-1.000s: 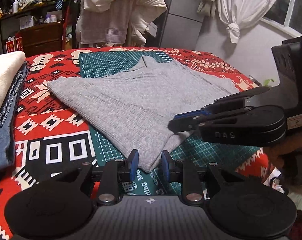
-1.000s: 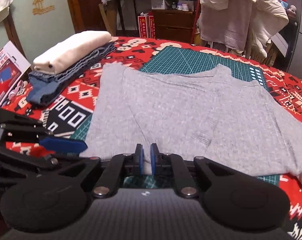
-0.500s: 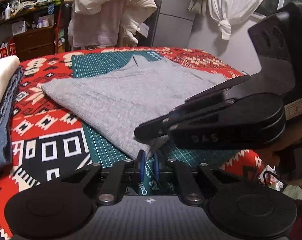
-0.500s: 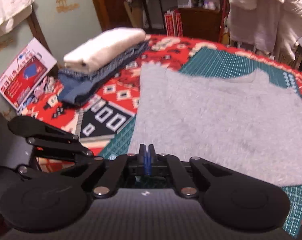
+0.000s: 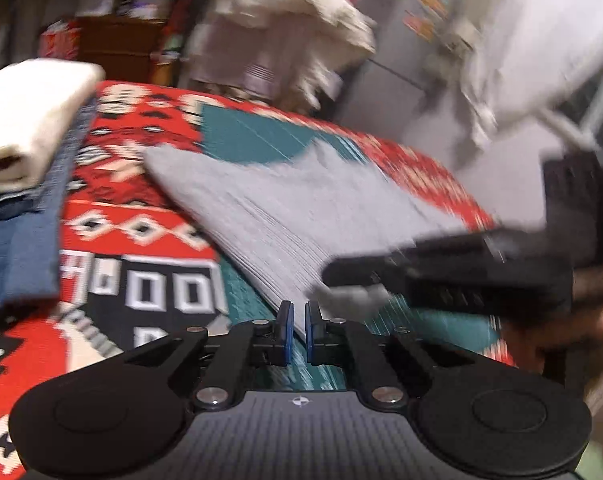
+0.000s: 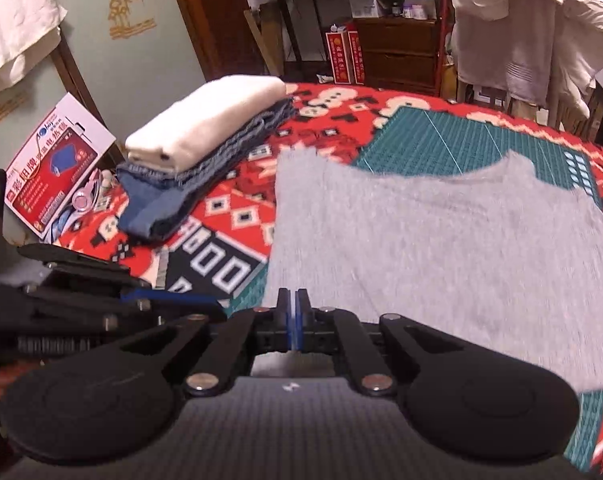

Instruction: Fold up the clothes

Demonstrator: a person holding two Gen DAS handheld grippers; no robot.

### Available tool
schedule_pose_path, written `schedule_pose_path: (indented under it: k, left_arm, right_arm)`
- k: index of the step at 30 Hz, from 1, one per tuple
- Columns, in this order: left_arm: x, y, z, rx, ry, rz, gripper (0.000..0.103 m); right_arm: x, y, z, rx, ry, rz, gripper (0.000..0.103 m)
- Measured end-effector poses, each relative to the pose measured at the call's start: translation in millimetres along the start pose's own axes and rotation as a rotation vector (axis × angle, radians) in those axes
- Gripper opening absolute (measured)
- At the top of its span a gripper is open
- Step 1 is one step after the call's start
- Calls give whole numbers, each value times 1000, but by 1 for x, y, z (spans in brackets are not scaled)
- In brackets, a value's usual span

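From my left wrist camera the picture is smeared with motion, so I can read no writing here; my left gripper has its blue pads drawn close on the near corner of the grey shirt, a narrow gap showing with cloth in it; the shirt lies spread over the green cutting mat on the red patterned cloth; my right gripper crosses in from the right, cloth bunched at its tip; half a second ago this view was sharp and the folded stack sat further left.

From my right wrist camera the pads meet flush, pinching the shirt's near hem; the stack of cream cloth on denim rests well left of the shirt; a red and white box beyond the table edge bears printed Chinese characters, too small for me to read; compared with the earlier frame, the shirt sits nearer under the camera.
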State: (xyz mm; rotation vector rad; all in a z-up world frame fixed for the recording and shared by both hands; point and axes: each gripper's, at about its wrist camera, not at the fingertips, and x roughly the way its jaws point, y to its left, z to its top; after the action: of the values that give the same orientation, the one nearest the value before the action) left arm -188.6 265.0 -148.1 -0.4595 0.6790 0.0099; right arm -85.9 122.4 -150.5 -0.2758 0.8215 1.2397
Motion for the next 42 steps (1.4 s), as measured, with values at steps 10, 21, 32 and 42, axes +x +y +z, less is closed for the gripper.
schedule_pose_path:
  k: [10,21,32,42]
  left_arm:
    - [15,56,43,-261,-47,131,6]
    - [43,78,57,-384,-54,115,6]
    - [39,86,51,-436,-63,93,6]
    - [32,85,40,-465,-41,58,6]
  right_arm:
    - [54,8,65,-45,28,21,2]
    - [122,7,100,-104,83,-28,2]
    - [111,17,91,-109,101,-47,3]
    - [88,12,64,-54,136,-48,3]
